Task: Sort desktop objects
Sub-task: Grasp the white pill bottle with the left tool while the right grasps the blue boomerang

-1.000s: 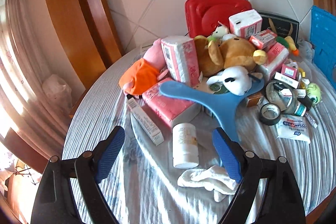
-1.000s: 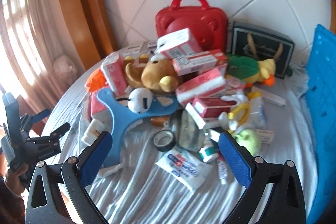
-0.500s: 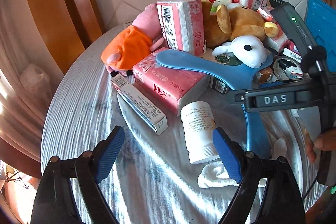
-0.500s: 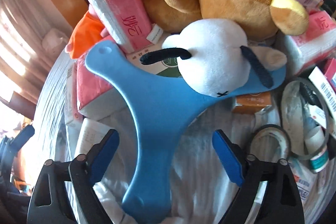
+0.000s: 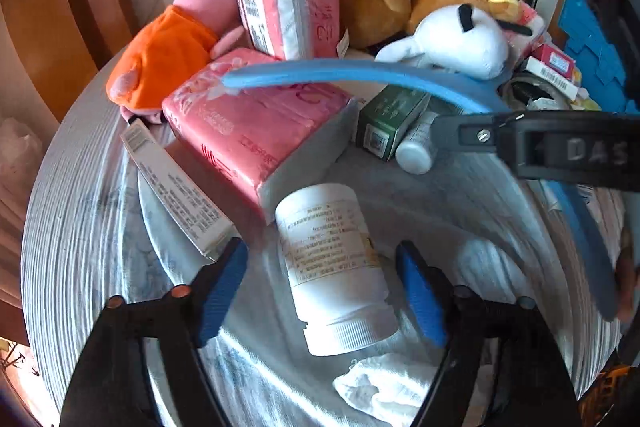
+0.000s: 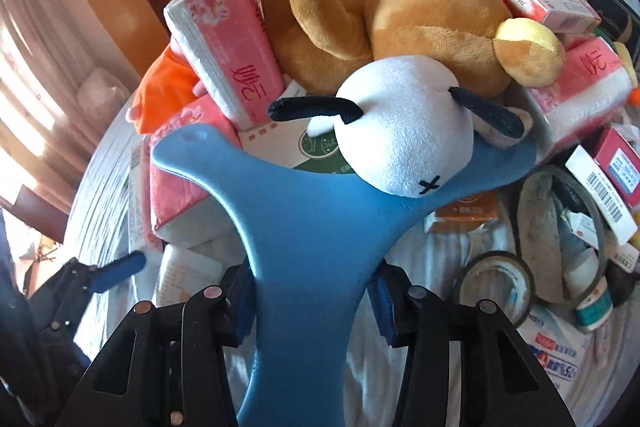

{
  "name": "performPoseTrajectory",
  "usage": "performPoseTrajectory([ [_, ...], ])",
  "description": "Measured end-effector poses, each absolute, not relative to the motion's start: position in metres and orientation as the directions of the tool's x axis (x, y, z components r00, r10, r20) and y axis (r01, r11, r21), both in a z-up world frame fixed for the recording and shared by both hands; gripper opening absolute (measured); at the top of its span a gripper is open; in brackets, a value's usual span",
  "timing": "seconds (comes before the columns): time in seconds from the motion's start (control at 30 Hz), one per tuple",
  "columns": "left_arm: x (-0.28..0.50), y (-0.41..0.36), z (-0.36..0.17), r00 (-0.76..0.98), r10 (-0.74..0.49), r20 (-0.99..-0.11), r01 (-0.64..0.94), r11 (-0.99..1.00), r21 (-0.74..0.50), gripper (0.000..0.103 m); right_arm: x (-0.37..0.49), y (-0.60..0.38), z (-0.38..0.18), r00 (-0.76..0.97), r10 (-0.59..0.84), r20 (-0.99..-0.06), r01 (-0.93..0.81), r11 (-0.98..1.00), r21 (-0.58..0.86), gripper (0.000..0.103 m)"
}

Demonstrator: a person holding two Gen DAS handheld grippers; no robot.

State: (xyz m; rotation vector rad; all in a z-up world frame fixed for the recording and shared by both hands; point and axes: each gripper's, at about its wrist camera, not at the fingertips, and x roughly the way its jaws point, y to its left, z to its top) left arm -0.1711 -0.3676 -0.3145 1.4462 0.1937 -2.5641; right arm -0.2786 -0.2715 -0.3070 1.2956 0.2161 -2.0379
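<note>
Left wrist view: the left gripper is closing around a white pill bottle lying on the striped tablecloth. The blue pads are not yet pressing on it. The bottle is smooth and round, so I judge it may roll or squirt out towards the crumpled white cloth. Its label is too small to read. The other tool's black body shows "DAS".

Right wrist view: the right gripper is closing on the stem of a blue Y-shaped plastic piece, pads at its edges. A white plush toy rests on its fork. Lifting would likely tip the toy and shift the pink tissue packs. Their print is Chinese.
</note>
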Motion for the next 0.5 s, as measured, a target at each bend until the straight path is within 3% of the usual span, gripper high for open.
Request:
performPoseTrajectory([
  [0.07,-0.173,-0.376,-0.326,-0.505,-0.064,-0.861,0.250,-0.965,-0.076,0.045,-0.281,-0.269,-0.308,-0.248,-0.471,-0.846,0.643,-0.734,0.220,0.047],
  [0.2,-0.174,-0.368,-0.326,-0.497,-0.049,-0.867,0.210,-0.975,-0.065,0.044,-0.279,-0.266,-0.307,-0.241,-0.479,-0.844,0.659,-0.719,0.220,0.046],
  [0.5,-0.160,-0.361,-0.276,-0.607,-0.088,-0.789,0.182,-0.983,-0.030,0.044,-0.260,-0.243,-0.268,-0.261,-0.528,-0.808,0.677,-0.697,0.237,0.043],
])
